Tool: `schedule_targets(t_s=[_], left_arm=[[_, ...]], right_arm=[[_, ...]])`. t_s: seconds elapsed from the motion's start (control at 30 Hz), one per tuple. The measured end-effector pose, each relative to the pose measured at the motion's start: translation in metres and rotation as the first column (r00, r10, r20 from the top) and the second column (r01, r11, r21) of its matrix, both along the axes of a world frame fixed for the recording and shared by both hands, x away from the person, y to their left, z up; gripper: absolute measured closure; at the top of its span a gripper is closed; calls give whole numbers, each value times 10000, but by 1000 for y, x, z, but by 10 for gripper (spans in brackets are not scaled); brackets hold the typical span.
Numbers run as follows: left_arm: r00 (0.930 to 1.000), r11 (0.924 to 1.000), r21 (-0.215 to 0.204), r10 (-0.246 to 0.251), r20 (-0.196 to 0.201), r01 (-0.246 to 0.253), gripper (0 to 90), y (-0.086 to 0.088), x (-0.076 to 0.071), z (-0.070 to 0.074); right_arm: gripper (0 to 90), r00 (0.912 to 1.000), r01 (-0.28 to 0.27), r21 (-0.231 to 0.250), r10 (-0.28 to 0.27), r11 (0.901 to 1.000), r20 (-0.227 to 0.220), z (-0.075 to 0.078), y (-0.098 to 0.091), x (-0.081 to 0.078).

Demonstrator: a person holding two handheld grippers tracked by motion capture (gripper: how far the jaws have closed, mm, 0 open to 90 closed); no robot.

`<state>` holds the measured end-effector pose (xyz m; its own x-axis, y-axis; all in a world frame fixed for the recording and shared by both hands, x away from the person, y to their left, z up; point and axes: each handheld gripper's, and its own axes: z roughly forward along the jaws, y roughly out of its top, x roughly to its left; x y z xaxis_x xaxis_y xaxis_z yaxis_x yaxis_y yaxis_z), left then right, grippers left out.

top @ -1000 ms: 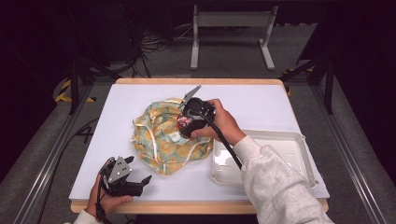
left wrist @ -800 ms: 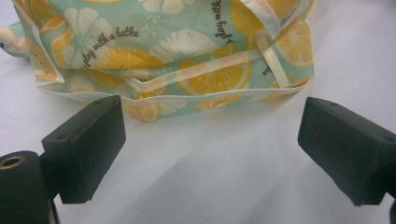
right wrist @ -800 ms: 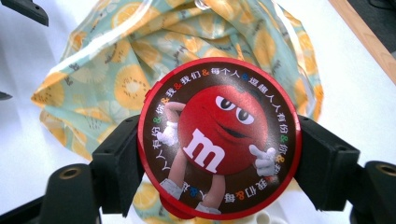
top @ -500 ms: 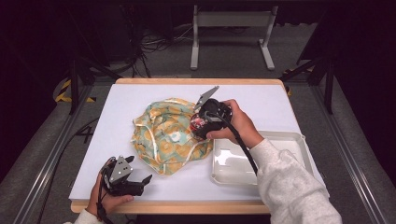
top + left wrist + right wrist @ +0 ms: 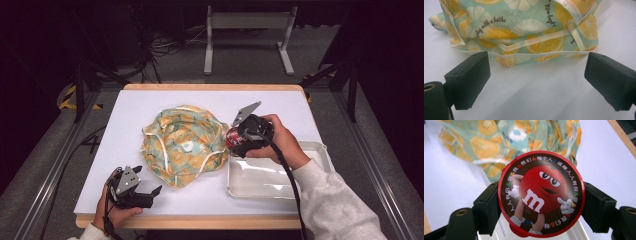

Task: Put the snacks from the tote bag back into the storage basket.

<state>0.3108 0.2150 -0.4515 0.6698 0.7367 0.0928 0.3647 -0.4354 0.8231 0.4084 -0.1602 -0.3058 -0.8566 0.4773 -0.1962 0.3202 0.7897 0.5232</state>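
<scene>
Candy tin (image 5: 541, 193), clamped in right gripper (image 5: 239, 140), has moved from bag (image 5: 182, 142) toward tray (image 5: 320, 150); left gripper (image 5: 536, 75) fingers spread.

A white-topped table (image 5: 150, 107) with a wooden edge stands on grey floor (image 5: 45, 165); behind it, a metal stand (image 5: 247, 22) and cables (image 5: 170, 47) in darkness.

Bare white table (image 5: 150, 110) lay open along the far edge and down the left side, wide enough for a gripper to pass. The crumpled lemon-print bag (image 5: 182, 144) blocked the middle. The white tray (image 5: 320, 150) took up the right front corner, with only a narrow strip of table between it and the bag. The left gripper (image 5: 150, 192) sat near the front edge, its jaws spread just short of the bag's hem.
</scene>
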Motion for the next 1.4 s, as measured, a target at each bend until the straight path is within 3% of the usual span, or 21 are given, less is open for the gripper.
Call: schedule_targets(t_s=[0.4, 0.7, 1.13, 1.4], left_arm=[[10000, 10000, 73, -10, 11, 10, 74, -2, 1, 0], [10000, 10000, 63, 2, 38, -3, 74, -2, 2, 0], [9999, 9997, 165, -165, 24, 165, 74, -4, 3, -1], [9998, 9997, 185, -187, -48, 188, 74, -5, 3, -1]], right_arm=[[256, 9993, 317, -169, -320, 9994, -198, -8, -40, -20], [256, 9971, 621, -404, -638, 9973, -419, -26, -71, -26], [256, 9960, 537, -769, -590, 9956, -675, -41, -88, -31], [256, 9917, 831, -833, -907, 9930, -909, -53, -100, -27]])
